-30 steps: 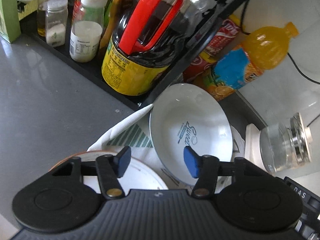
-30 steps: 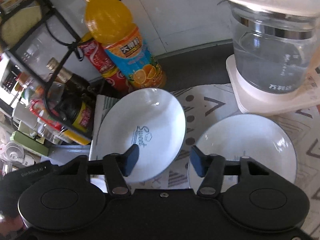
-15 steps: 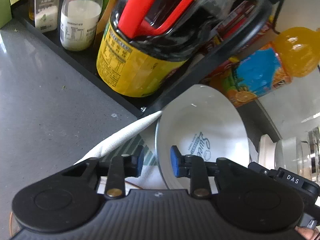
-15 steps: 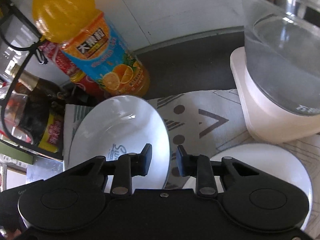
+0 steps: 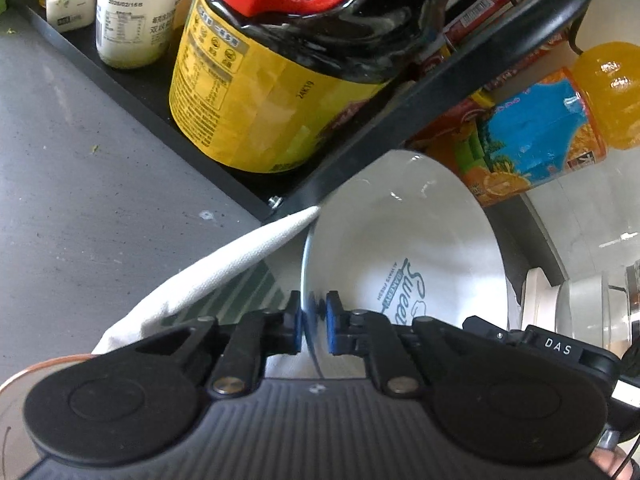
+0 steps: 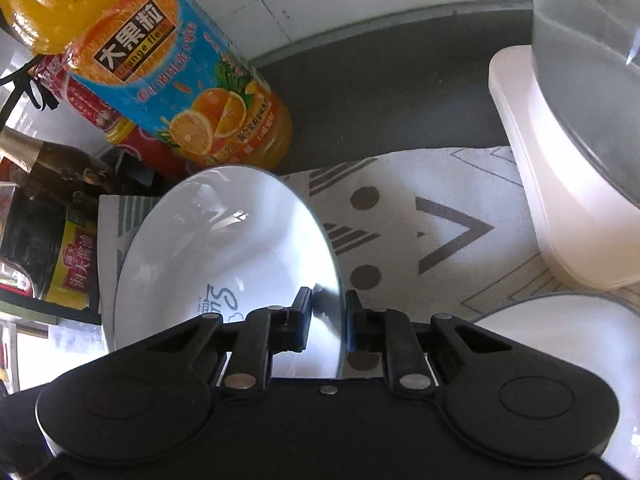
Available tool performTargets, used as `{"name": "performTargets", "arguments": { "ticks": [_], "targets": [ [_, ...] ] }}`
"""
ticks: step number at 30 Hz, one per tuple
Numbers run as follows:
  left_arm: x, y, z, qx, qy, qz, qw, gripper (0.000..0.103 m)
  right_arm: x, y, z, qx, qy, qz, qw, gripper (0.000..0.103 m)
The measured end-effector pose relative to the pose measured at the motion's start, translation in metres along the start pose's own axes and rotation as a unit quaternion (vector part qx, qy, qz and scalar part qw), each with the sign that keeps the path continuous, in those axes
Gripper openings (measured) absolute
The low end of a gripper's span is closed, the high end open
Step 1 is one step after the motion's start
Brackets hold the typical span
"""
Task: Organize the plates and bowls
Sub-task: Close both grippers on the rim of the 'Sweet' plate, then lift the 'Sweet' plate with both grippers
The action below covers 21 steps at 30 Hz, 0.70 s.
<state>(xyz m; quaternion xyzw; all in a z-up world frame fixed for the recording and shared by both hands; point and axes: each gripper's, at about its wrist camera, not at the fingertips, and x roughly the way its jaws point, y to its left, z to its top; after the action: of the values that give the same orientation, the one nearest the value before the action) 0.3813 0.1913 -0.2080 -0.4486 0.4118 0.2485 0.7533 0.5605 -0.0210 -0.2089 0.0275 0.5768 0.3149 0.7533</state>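
A white bowl [image 5: 400,240] with blue "Sweet" lettering rests tilted on a patterned cloth [image 6: 440,220]. My left gripper [image 5: 313,320] is shut on the bowl's left rim, one blue pad on each side of the wall. My right gripper [image 6: 328,320] straddles the right rim of the same bowl [image 6: 224,248]. Its jaws are closing, the outer pad is at the rim and the inner pad is still a little off the wall. A second white dish [image 6: 560,332] lies at the lower right, partly hidden by the gripper body.
A black rack bar [image 5: 440,92] runs just behind the bowl, with a yellow-labelled soy sauce jug [image 5: 260,92] on the shelf. An orange juice bottle [image 6: 160,60] stands close behind. A glass kettle on a white base [image 6: 560,200] is at the right. Grey counter [image 5: 80,200] lies left.
Both grippers came down onto the bowl from opposite sides and their jaws narrowed from wide open. The left now pinches the rim; the right is nearly closed around it.
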Motion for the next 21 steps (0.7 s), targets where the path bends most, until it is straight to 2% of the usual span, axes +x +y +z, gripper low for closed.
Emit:
{"name": "performTargets", "arguments": {
  "ticks": [3, 11, 21],
  "targets": [
    [-0.002, 0.002, 0.001, 0.005, 0.001, -0.006, 1.0, 0.008, -0.001, 0.0, 0.0, -0.001, 0.002, 0.002, 1.0, 0.015],
    [-0.027, -0.003, 0.002, 0.031, -0.013, -0.018, 0.9993, 0.008, -0.031, 0.005, -0.011, -0.006, -0.036, 0.01, 0.999, 0.006],
    [-0.059, 0.002, -0.005, 0.048, -0.019, -0.024, 0.9984, 0.008, -0.062, 0.016, -0.035, -0.005, -0.067, 0.014, 0.998, 0.007]
  ]
}}
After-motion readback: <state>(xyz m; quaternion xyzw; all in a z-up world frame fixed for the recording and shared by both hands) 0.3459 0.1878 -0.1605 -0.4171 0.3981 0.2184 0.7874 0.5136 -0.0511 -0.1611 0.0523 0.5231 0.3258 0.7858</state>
